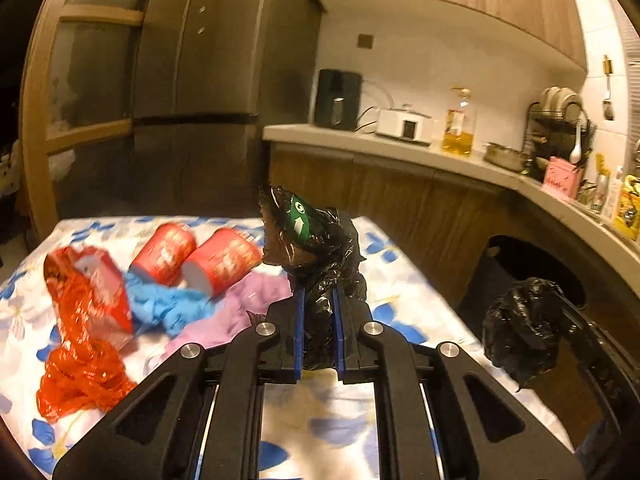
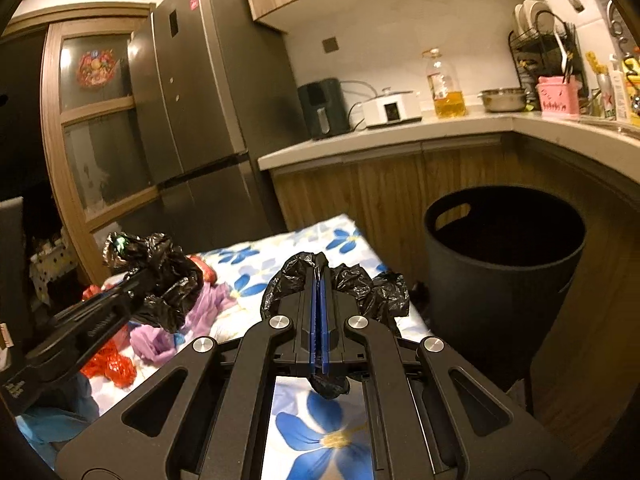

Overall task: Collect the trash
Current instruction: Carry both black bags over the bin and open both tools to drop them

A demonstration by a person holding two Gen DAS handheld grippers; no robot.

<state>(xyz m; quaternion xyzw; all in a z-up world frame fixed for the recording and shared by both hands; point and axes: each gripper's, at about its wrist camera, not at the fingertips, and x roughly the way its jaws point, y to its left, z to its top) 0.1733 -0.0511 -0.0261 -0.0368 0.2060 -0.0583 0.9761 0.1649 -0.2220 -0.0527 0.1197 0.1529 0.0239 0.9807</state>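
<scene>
Between both grippers' fingers (image 1: 299, 320), black bag (image 1: 324, 240) sits pinched.

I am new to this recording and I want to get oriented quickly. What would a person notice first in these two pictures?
First, each tool is shut on crumpled black plastic: the left tool holds a wad with a green label, and the right tool holds another black wad. Next, bright red cups and a red plastic bag lie on the flowered cloth at the left. A big black bin stands open beside the table, to the right.
</scene>
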